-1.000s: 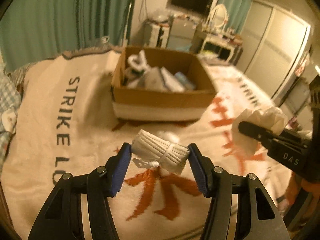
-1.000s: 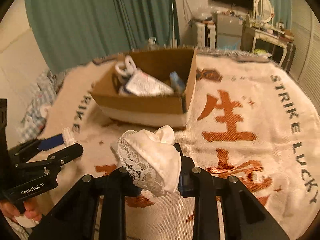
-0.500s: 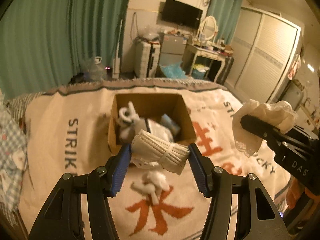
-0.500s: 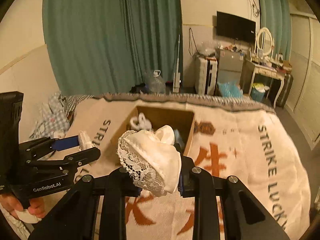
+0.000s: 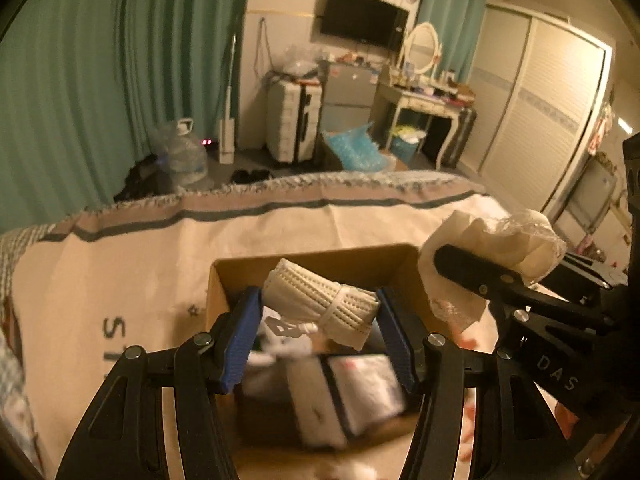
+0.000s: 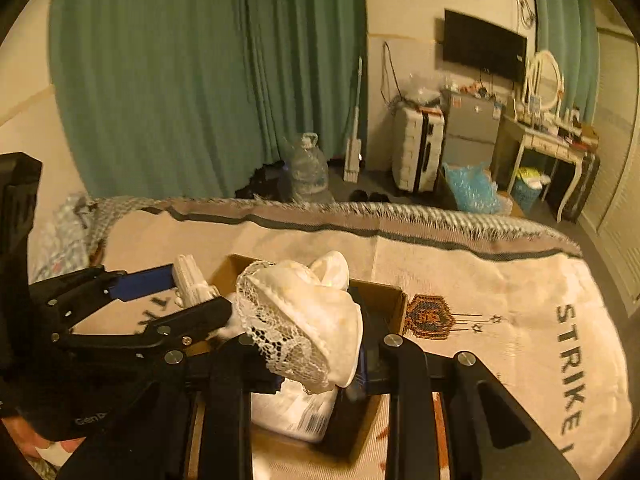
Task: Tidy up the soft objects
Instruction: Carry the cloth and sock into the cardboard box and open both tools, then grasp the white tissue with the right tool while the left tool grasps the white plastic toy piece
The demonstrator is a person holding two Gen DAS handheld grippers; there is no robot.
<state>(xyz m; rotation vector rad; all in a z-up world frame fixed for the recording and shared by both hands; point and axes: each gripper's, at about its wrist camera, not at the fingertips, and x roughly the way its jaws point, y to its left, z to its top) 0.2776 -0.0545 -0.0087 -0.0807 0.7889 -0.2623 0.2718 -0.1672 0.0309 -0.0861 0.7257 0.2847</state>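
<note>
Left tool (image 5: 318, 334): I have it clamped on the rolled white bundle (image 5: 320, 304), held above the cardboard box (image 5: 224, 280) so that letting go should drop the roll inside.
Right tool (image 6: 308, 350): it pinches the lace-edged cloth (image 6: 300, 320) between its fingers, just beside the left tool and over the same box, ready for the same drop.
Why both are high: soft things sag, so I judge a lift well above the box wall keeps them from snagging on it.
Box contents: white packets (image 5: 360, 392) already lie inside, under the roll.
Surface: the box sits on a bed blanket (image 6: 500, 304) with lettering.
Room: beyond the box, green curtains (image 6: 180, 80), a suitcase (image 6: 418, 148), a wall television (image 5: 362, 18).
</note>
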